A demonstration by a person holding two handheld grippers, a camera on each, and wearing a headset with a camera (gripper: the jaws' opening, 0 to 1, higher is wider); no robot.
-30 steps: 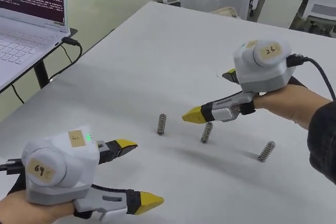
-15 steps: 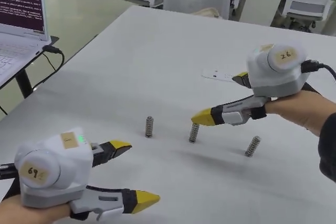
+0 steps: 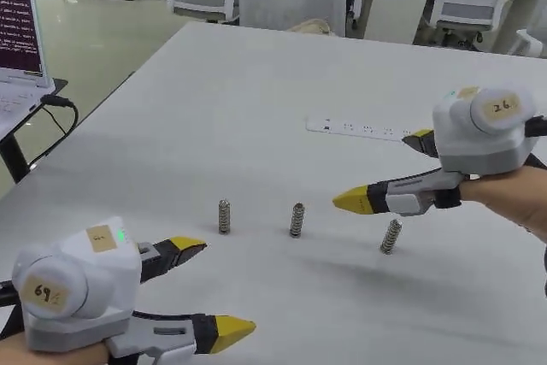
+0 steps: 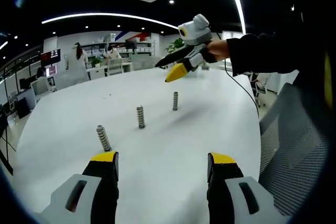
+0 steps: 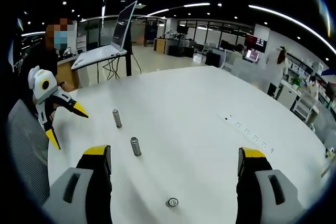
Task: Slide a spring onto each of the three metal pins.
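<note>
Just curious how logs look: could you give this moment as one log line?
springs: three, upright, in a row on table | left claw: open, empty | right claw: open, empty, above springs

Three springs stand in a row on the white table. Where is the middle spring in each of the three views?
Head view: the middle spring stands near the picture's centre.
Left gripper view: the middle spring is left of centre, second in the row.
Right gripper view: the middle spring is at lower left, second in the row.
Shared landmark: the end spring, just left of it in the head view, is its neighbour in every view.
</note>
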